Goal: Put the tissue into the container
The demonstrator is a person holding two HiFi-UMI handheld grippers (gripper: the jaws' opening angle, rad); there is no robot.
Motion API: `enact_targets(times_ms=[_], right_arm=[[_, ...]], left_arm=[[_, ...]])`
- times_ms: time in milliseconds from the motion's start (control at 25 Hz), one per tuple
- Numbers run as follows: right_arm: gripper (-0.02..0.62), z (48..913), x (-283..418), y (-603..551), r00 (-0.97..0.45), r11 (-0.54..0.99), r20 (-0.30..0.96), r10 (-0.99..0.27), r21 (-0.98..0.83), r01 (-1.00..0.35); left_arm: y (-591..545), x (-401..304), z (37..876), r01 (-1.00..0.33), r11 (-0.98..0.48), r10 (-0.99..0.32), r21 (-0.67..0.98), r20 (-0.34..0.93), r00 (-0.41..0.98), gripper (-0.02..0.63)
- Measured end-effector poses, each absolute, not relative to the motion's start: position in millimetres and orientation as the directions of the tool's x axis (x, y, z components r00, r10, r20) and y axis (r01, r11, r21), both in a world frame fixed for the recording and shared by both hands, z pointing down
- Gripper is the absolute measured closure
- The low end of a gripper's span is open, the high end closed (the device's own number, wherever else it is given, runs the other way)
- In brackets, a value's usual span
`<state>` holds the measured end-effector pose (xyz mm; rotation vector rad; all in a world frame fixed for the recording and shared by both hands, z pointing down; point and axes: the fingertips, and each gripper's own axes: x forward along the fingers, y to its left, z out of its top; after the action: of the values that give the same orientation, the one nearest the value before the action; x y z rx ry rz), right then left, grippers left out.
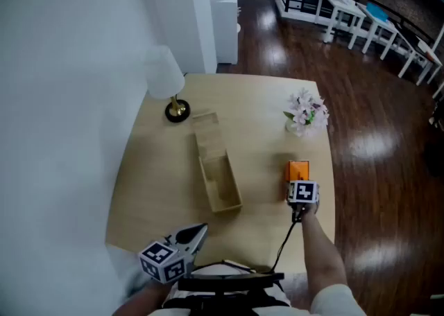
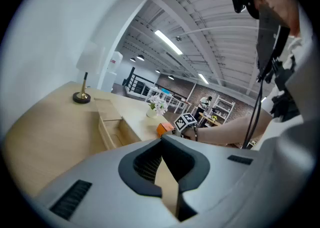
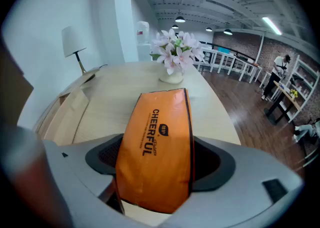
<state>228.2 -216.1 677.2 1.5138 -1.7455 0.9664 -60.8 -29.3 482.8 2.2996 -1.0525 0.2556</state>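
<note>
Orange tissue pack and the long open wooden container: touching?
Apart. The head view shows the orange tissue pack lying well right of the long open wooden container, bare light wooden tabletop between them.

Bench [image 1: 263, 100] layout
Container [image 1: 216, 169] lies mid-bench, lamp [image 1: 166, 79] behind-left, flowers [image 1: 305, 113] behind-right; tissue pack [image 1: 298, 169] right of it, in right claw [image 3: 160, 157].

The tissue pack [image 3: 157, 152] is orange with black lettering; the container [image 1: 207, 134] and table [image 1: 263, 113] are pale wood, the floor [image 1: 374, 134] glossy dark brown, the lamp [image 1: 165, 75] white-shaded on a brass base, the flowers [image 1: 305, 110] pinkish white
</note>
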Motion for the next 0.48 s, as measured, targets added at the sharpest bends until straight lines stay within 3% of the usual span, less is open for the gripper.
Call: enact_targets(times_ms=[240, 480], right_arm=[[0.178, 632.2, 225.9, -225.7, -0.065, 0.109, 0.771, -0.633, 0.006, -0.994], [0.178, 577.3, 160.2, -228.2, -0.202, 0.204, 0.694, -0.691, -0.081, -0.976]], left_arm=[[-62.9, -92.5, 460.2, -0.767, -0.49, -0.701, 0.415, 0.336, 0.629, 0.606], [-74.6, -111.9, 446.8, -0.768, -0.491, -0.728, 0.412, 0.289, 0.621, 0.581]])
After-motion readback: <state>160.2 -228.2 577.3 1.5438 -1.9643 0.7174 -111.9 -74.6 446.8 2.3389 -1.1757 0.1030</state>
